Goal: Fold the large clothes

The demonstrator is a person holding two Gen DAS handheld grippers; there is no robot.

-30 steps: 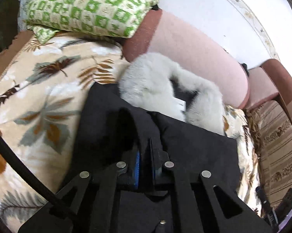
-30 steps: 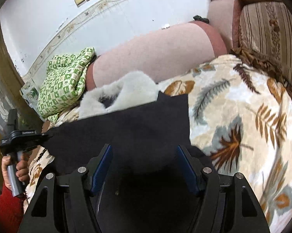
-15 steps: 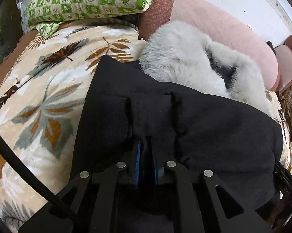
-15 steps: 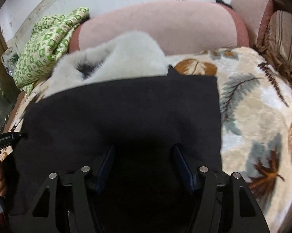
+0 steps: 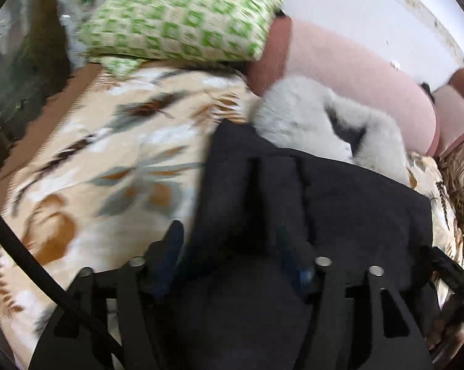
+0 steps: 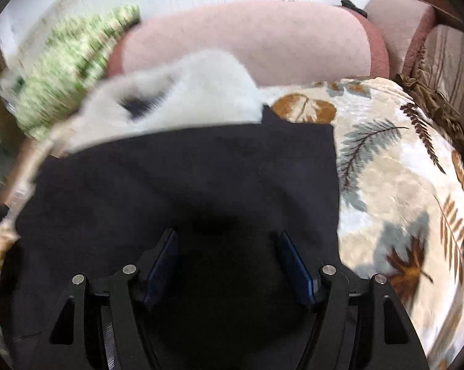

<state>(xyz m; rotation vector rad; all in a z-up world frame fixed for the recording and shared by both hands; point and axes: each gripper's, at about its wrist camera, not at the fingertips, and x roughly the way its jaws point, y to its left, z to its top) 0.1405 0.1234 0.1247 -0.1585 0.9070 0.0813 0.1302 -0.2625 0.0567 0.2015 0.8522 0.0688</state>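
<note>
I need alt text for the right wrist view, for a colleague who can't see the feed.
The right hand-held gripper, jaws open, sits over a folded black coat with a pale grey fur collar. The coat lies on a cream leaf-print blanket in front of a pink bolster cushion; a green-checked pillow blurs at left.

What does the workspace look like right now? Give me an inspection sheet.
Surface: sofa seat under a leaf-print blanket.
Job's things: black coat lying folded on the blanket, its grey fur collar toward the pink backrest.
Clutter: green checked pillow at the sofa's end.
Grippers: left gripper and right gripper both over the coat, jaws apart, gripping nothing.
Cables: black cable beside the left gripper.
Surroundings: white wall; striped cushion.
</note>
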